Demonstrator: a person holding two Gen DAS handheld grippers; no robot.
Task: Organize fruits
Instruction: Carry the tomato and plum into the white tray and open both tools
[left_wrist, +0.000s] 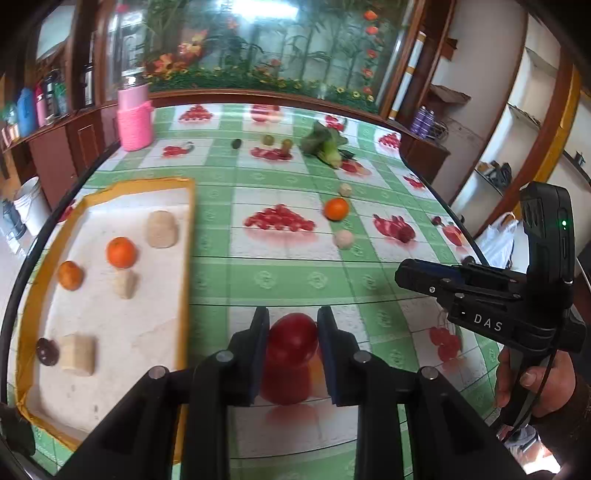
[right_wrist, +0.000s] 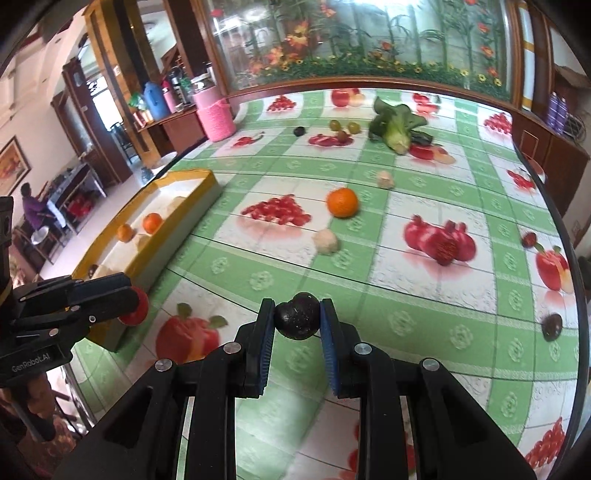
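1. Tablecloth (left_wrist: 295, 258): green-and-white check, printed red fruit
2. Tray (left_wrist: 186, 258): yellow-orange rim, white inside
3. Held fruits: red tomato (left_wrist: 291, 339); dark, perhaps purple, plum (right_wrist: 297, 315)
4. Orange (right_wrist: 342, 202) at 12 o'clock of the plum
5. Pink jar (left_wrist: 135, 122), 11 o'clock

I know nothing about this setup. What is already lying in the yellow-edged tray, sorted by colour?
In the tray, seen from the left wrist view:
Orange fruits: 2
Beige pieces: 3
Dark brown fruit: 1
Total: 6
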